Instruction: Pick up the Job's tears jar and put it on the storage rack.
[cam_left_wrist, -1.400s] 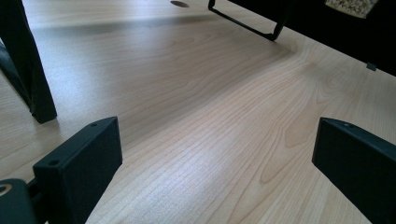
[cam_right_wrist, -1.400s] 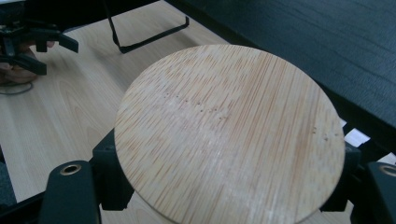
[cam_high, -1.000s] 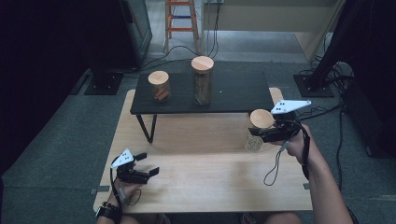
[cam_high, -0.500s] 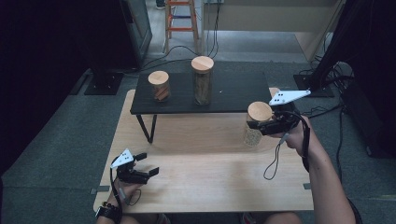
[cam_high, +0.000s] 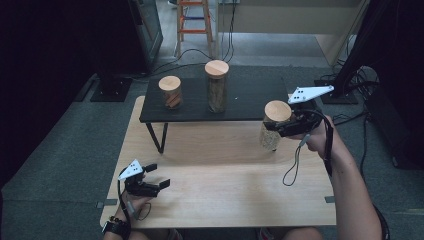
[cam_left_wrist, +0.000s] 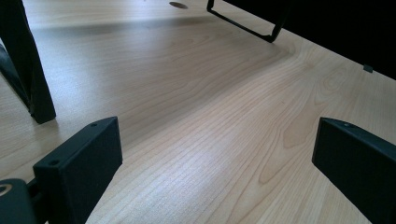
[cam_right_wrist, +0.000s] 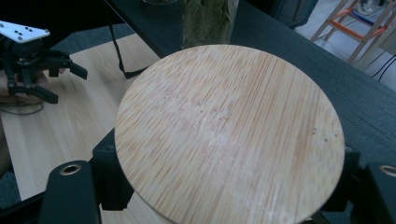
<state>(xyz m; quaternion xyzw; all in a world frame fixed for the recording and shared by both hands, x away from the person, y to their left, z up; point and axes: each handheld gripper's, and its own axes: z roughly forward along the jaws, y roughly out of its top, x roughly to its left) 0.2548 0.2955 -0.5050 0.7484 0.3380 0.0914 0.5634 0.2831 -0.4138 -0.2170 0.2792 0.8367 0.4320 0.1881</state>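
Pale wooden surface (cam_high: 225, 190) at centre: right gripper (cam_high: 274, 126) grips wooden-lidded glass jar (cam_high: 272, 131); keep it upright, clearing black shelf (cam_high: 250, 100). Left gripper (cam_high: 156, 176) rests wide.

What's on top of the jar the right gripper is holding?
A round wooden lid caps the jar held by the right gripper. The lid hides the jar's opening; its contents look brownish through the glass, but too blurred to identify.

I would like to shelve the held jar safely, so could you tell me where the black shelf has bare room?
The black shelf is bare on its right half, between the tall jar and its right end. The left half is crowded: the short jar stands beside the tall one. The right gripper holds the lidded jar there.
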